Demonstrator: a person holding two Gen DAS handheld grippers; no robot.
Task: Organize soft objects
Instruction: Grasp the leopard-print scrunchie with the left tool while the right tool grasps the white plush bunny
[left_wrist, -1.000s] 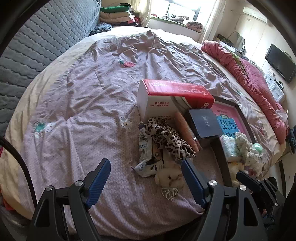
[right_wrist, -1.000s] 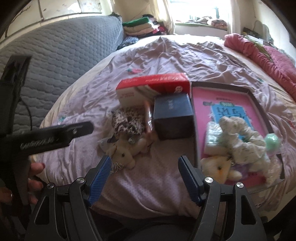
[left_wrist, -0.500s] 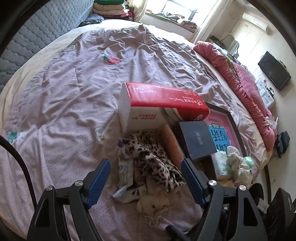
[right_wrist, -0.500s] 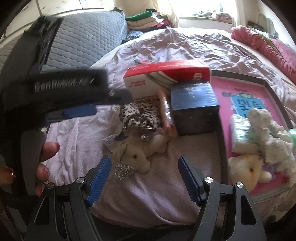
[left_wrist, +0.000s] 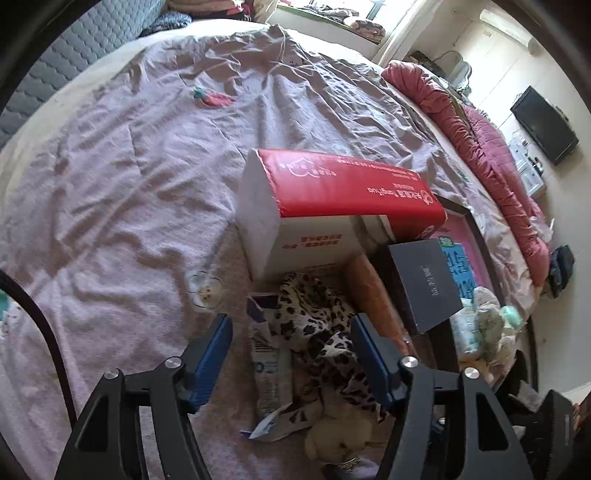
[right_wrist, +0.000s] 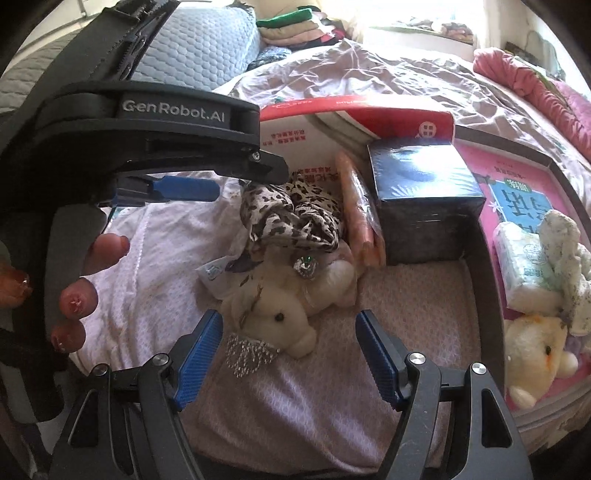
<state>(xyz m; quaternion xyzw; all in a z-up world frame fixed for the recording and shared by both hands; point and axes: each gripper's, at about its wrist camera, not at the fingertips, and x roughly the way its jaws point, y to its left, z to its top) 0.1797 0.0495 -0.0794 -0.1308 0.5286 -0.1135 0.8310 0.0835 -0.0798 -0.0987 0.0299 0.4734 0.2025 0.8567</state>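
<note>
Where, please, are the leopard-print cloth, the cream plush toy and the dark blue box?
leopard-print cloth (left_wrist: 325, 332), left wrist view, its middle folds.
cream plush toy (right_wrist: 275, 317), right wrist view, its head.
dark blue box (right_wrist: 424, 173), right wrist view, its top face.

A crumpled leopard-print fabric scarf (left_wrist: 317, 332) lay bunched on the bed, just in front of the red-and-white tissue pack. Touching its near edge, a small cream plush bear (right_wrist: 277, 314) lay on its side with a beaded silver fringe at its head. In the dark-rimmed pink tray (right_wrist: 484, 258) to the right lay a pale yellow plush animal (right_wrist: 535, 347), a speckled white soft toy (right_wrist: 561, 251) above it, and a soft pack of wipes (right_wrist: 517, 258)
</note>
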